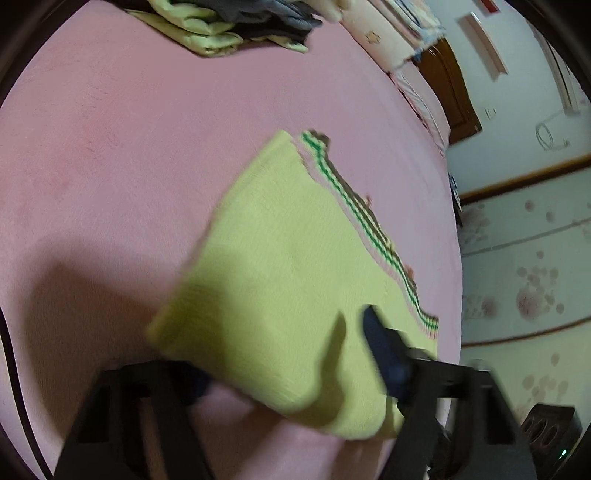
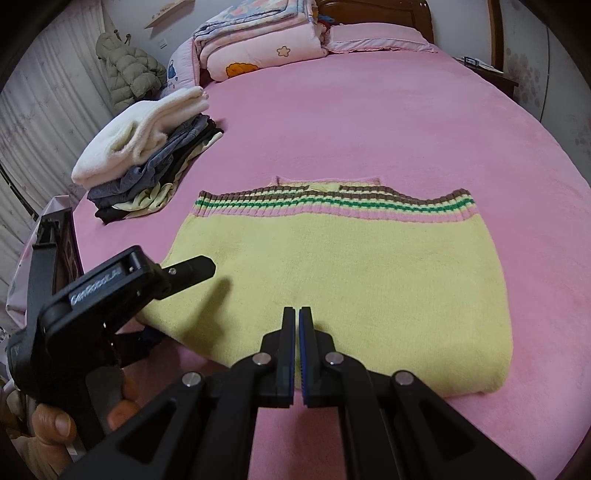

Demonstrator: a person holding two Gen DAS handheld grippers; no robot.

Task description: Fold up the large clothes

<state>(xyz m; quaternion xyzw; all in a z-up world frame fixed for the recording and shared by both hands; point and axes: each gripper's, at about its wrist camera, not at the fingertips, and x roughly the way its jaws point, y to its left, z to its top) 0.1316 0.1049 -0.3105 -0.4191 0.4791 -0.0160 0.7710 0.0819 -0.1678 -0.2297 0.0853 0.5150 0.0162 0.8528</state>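
Pink bed (image 2: 369,122) fills frame, wooden headboard (image 2: 373,11) at top. Folded yellow sweater (image 2: 332,273) lies at centre, striped hem toward top. My right gripper (image 2: 297,332) over its near edge, jaws closed on nothing. My left gripper (image 2: 177,273) at sweater's lower-left corner, jaws apart astride fabric edge. Clothes pile (image 2: 147,158) upper left.
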